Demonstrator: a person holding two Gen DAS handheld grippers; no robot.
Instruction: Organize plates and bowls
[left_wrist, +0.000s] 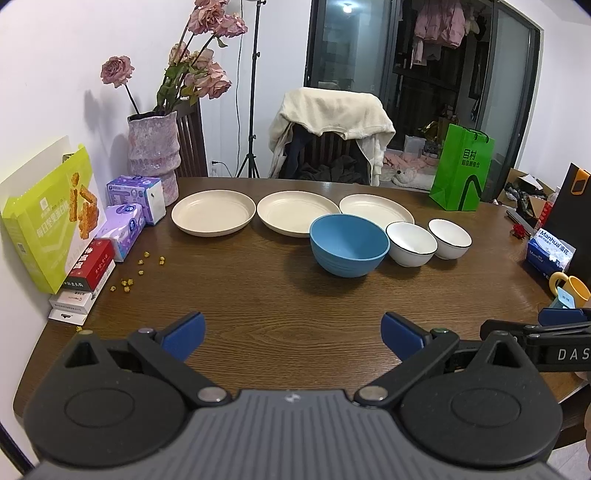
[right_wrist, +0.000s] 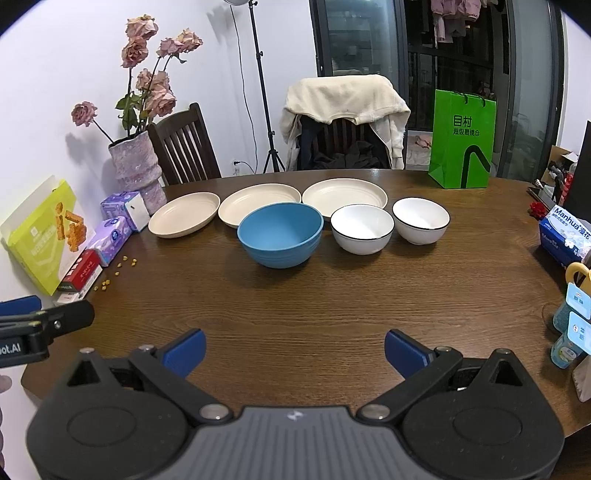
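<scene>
Three cream plates stand in a row at the back of the brown table: left (left_wrist: 213, 212) (right_wrist: 184, 214), middle (left_wrist: 291, 210) (right_wrist: 255, 203), right (left_wrist: 373, 208) (right_wrist: 345, 195). In front of them are a blue bowl (left_wrist: 349, 245) (right_wrist: 280, 234) and two white bowls with black rims, one (left_wrist: 410, 243) (right_wrist: 362, 229) beside the other (left_wrist: 450, 238) (right_wrist: 421, 220). My left gripper (left_wrist: 293, 334) is open and empty over the near table. My right gripper (right_wrist: 295, 350) is open and empty, to the right of the left one.
A pink vase with roses (left_wrist: 153, 155), tissue packs (left_wrist: 122, 230) and boxes (left_wrist: 48, 221) line the left edge. A green bag (left_wrist: 461, 170) stands at the back right. A tissue box (left_wrist: 550, 253), yellow mug (left_wrist: 570, 288) and bottles (right_wrist: 570, 328) sit at the right. Yellow crumbs (left_wrist: 127, 284) lie at the left.
</scene>
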